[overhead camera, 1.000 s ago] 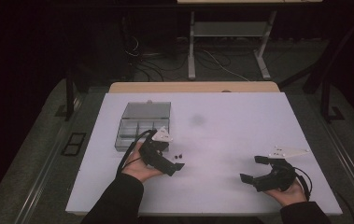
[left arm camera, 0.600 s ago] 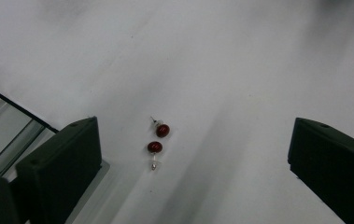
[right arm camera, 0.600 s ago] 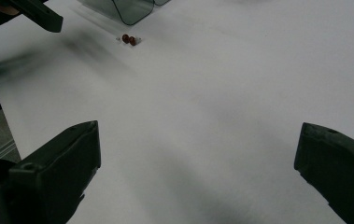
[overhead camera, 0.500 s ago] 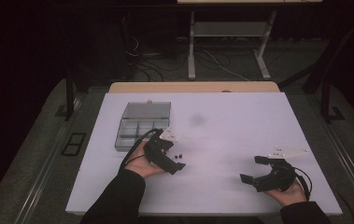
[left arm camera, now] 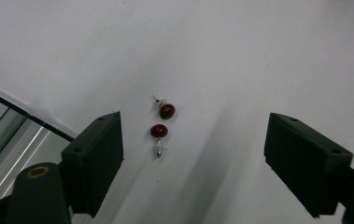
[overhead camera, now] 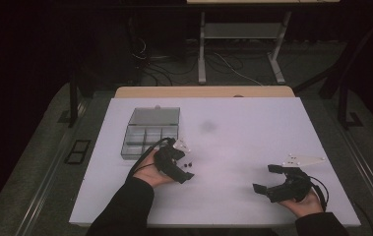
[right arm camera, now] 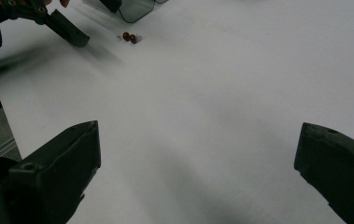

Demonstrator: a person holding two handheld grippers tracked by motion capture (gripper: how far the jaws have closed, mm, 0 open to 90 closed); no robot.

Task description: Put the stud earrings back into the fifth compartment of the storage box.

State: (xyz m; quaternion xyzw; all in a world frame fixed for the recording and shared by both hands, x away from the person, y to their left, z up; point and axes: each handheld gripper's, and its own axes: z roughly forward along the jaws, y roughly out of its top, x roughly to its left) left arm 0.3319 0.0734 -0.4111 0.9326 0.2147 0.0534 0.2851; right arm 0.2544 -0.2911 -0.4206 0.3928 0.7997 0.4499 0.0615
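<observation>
Two red earrings (left arm camera: 162,122) are framed between the wide-spread left gripper (overhead camera: 180,166), beside the box (overhead camera: 150,133); the right gripper (overhead camera: 268,179), spread wide, is held over bare table (overhead camera: 253,128).

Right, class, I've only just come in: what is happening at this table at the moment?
A person sits at a white table with a two-jaw gripper in each hand. The left gripper is open and hangs over two small red stud earrings lying side by side on the table, next to a clear compartment box with its lid open. Neither earring is gripped. The right gripper rests open near the table's right front, holding nothing.
</observation>
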